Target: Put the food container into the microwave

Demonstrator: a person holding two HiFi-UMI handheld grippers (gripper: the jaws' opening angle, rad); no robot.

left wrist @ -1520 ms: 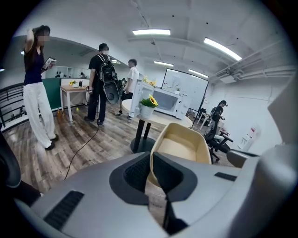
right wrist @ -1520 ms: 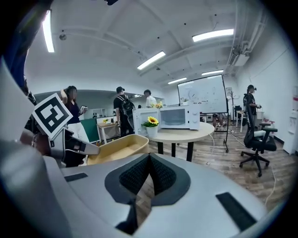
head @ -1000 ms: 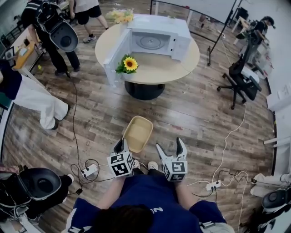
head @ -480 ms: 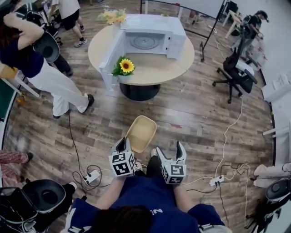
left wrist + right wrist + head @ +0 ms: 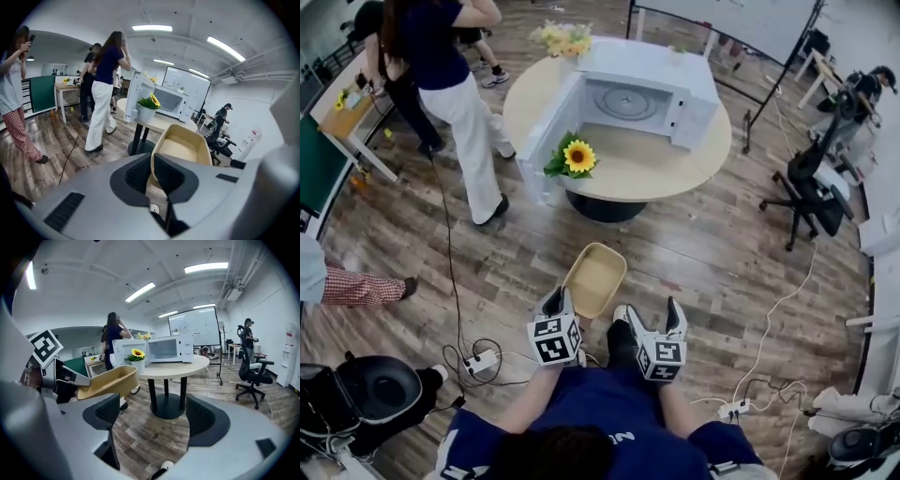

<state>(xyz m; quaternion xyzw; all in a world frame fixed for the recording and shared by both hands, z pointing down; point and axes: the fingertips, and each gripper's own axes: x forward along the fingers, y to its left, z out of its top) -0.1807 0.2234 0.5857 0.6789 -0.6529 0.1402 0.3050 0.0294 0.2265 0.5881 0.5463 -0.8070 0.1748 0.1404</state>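
In the head view, the left gripper (image 5: 557,305) holds the tan food container (image 5: 593,278) by its near rim, out over the wooden floor (image 5: 703,244) and well short of the round table (image 5: 656,169). Farther off on that table stands the white microwave (image 5: 642,89), its door (image 5: 546,131) swung open to the left, with a potted sunflower (image 5: 578,157) just beside the door. The right gripper (image 5: 652,317) hangs right of the container, apart from it. A person in white trousers (image 5: 469,112) stands left of the table.

In the left gripper view, the jaws clamp the container's wall, one inside and one outside.

In the right gripper view, the jaws stand wide apart with only floor between them. The container shows at the left.
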